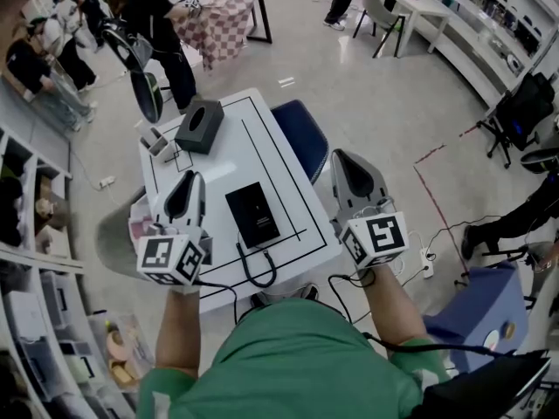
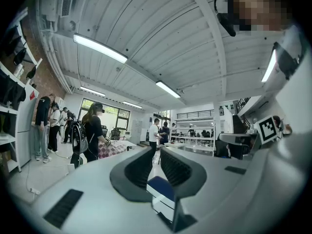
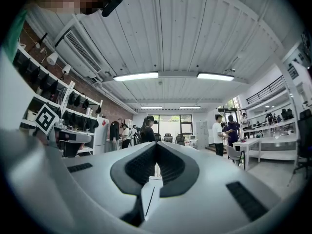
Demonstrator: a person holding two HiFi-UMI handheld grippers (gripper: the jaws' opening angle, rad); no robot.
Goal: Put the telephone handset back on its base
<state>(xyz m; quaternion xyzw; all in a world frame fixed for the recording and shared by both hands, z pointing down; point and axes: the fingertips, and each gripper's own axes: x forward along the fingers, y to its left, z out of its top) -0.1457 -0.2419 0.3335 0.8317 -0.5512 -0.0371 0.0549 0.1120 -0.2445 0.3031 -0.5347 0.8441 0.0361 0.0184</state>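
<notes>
A black telephone (image 1: 253,214) lies flat in the middle of the white table (image 1: 288,190); I cannot tell the handset apart from its base. Its black cord (image 1: 256,273) loops toward the table's near edge. My left gripper (image 1: 187,176) hovers just left of the phone, raised and level, shut with nothing in it. The right gripper (image 1: 342,156) is held past the table's right edge, also shut and empty. In the left gripper view the left gripper (image 2: 156,151) points across the room, and a corner of the table shows below the jaws. In the right gripper view the right gripper (image 3: 156,145) shows its tips meeting.
A black tissue box (image 1: 199,127) and small grey items (image 1: 158,142) sit at the table's far left corner. A blue chair (image 1: 301,138) stands beyond the far right side. Several people (image 1: 157,24) stand farther off. Shelves (image 1: 26,234) line the left wall.
</notes>
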